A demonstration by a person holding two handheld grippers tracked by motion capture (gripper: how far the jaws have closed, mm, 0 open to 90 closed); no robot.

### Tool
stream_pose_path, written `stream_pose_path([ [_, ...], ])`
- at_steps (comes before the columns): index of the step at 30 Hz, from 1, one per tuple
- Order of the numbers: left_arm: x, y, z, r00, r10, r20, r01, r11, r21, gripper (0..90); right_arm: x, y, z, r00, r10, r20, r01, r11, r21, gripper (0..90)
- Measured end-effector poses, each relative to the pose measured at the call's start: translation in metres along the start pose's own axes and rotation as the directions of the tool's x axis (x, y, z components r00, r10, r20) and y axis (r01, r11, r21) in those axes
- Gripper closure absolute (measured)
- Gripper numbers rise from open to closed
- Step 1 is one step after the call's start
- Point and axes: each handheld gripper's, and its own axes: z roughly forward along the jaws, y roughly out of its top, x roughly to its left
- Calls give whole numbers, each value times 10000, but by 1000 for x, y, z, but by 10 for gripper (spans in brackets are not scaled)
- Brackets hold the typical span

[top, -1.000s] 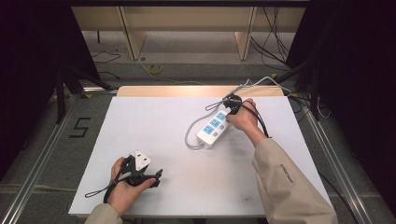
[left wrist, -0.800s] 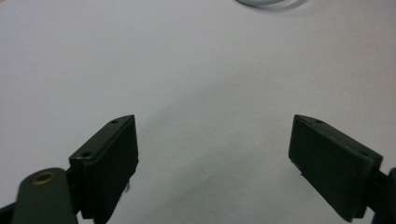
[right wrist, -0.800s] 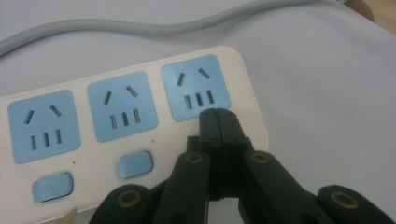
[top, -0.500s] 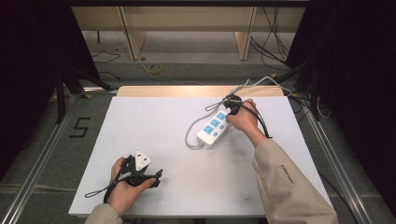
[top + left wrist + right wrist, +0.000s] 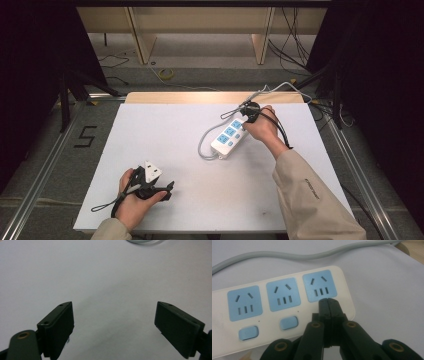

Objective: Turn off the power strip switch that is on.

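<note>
Nothing is shifting between the earlier high views and this one: both my hands are keeping still. I am pressing my right gripper point(image 5: 328, 301), jaws fully together and holding nothing, down over the third switch of the power strip point(image 5: 229, 137), so the push is probably under way. The strip is lying at the far right of the white table point(image 5: 165, 135), white with three blue sockets, its grey cable point(image 5: 204, 142) looping leftward. My left gripper point(image 5: 159, 186) is resting near left, jaws wide and empty.
</note>
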Motion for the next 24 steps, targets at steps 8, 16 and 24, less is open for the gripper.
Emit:
stream_pose_path([
  [8, -1, -1, 0, 10000, -41, 7, 41, 10000, 32, 155, 2, -4, -7, 10000, -81, -54, 81, 9999, -78, 900],
  [16, -1, -2, 0, 10000, -27, 13, 27, 10000, 53, 156, 2, -13, -14, 9996, -92, -248, 90, 9999, -81, 900],
  [24, -1, -2, 1, 10000, -23, 6, 23, 10000, 76, 156, 2, -26, -22, 9989, -43, -467, 32, 9997, -253, 893],
])
